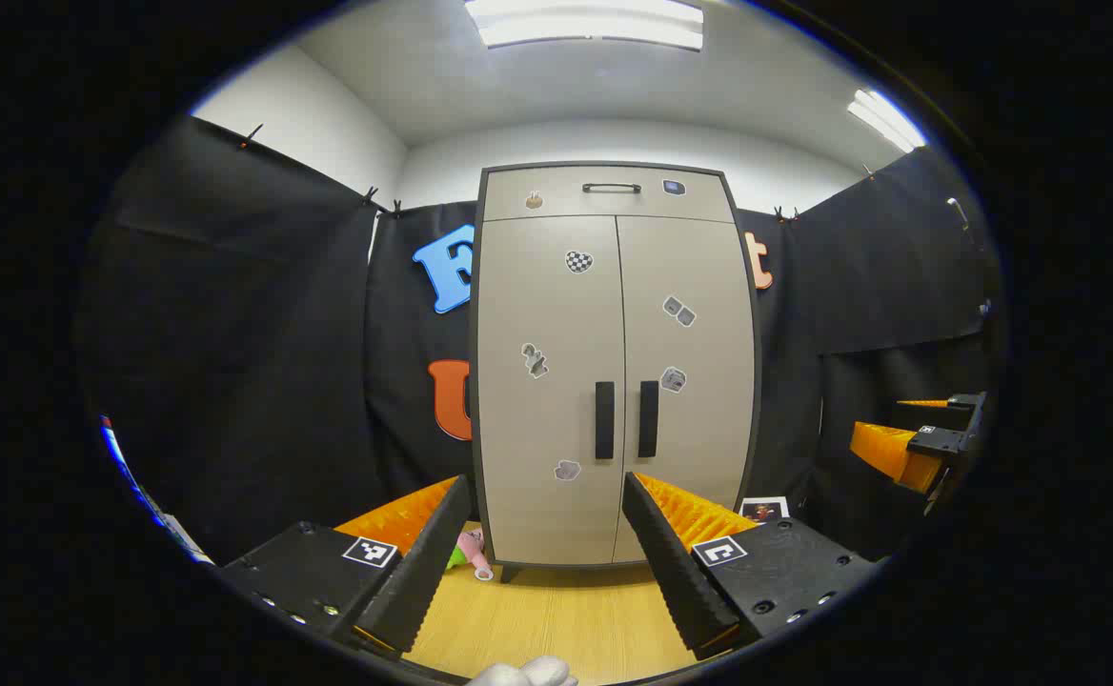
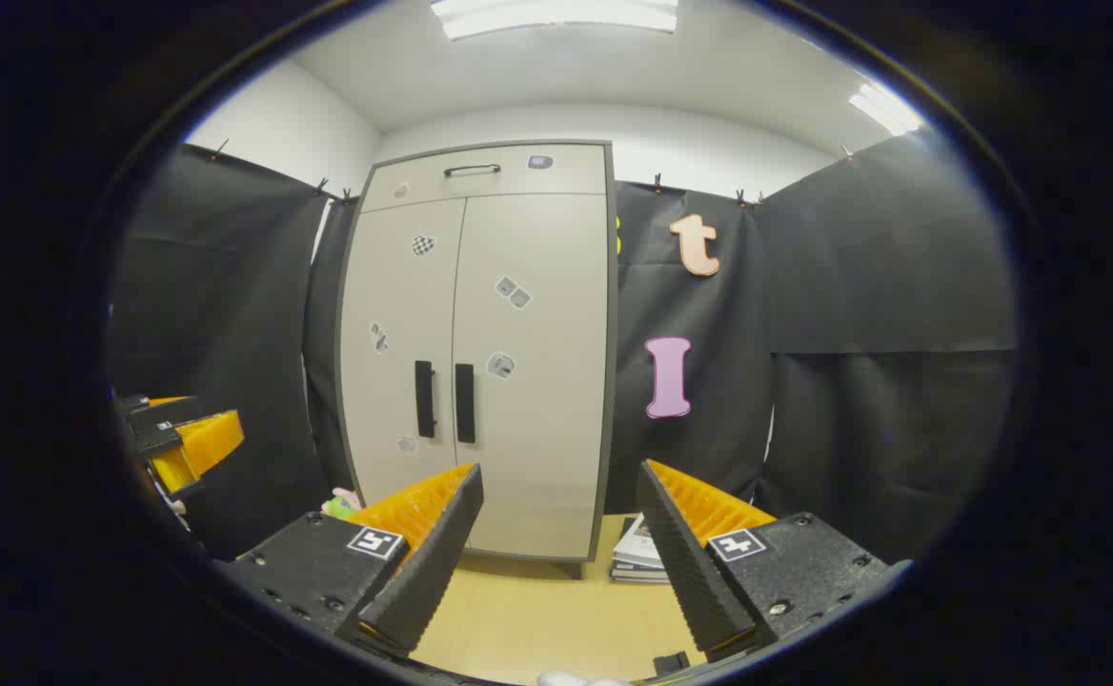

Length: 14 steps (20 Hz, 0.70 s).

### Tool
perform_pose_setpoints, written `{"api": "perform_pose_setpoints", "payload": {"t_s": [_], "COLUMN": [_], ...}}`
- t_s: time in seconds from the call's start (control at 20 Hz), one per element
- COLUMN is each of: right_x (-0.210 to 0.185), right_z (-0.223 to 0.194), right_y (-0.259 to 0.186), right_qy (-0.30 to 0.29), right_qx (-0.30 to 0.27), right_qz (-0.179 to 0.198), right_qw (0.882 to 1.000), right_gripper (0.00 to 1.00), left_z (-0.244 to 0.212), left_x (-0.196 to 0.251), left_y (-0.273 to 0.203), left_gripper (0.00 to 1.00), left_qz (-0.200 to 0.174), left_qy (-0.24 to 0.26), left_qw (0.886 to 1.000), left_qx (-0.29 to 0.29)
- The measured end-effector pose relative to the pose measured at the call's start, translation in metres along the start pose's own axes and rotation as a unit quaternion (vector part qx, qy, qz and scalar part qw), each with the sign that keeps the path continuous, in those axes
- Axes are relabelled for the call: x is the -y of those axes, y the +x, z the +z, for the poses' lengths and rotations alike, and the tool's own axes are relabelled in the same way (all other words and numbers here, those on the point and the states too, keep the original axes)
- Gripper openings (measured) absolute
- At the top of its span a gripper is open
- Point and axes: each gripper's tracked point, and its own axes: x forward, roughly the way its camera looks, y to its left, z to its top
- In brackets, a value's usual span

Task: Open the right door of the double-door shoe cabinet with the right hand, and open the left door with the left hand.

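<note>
A tall beige shoe cabinet stands ahead on the wooden floor, both doors closed. Two black vertical handles sit side by side at the centre seam: the left door's handle and the right door's handle. In the right gripper view the cabinet stands left of centre, with its right handle and left handle. My left gripper is open, some way short of the doors. My right gripper is open too, also well back; it shows at the right edge as orange fingers. The left gripper appears at the left edge.
A drawer with a black handle tops the cabinet. A pink and green toy lies on the floor by the cabinet's left foot. A stack of booklets lies by its right side. Black cloth walls close in on both sides.
</note>
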Motion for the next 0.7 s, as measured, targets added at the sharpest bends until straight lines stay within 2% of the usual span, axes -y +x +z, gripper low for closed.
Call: {"api": "perform_pose_setpoints", "payload": {"t_s": [0.05,0.7], "right_x": [0.000,-0.003], "right_z": [0.000,0.000], "right_y": [0.000,0.012], "right_qy": [0.000,-0.005], "right_qx": [0.000,-0.004], "right_qz": [0.000,-0.003], "right_qw": [1.000,1.000], "right_gripper": [1.00,1.00], "left_z": [0.000,-0.002], "left_x": [-0.001,-0.004], "left_y": [-0.001,0.002], "left_gripper": [0.96,0.97], "left_qz": [-0.001,0.000], "left_qy": [0.000,0.003], "left_qw": [1.000,1.000], "left_qx": [0.000,-0.005]}}
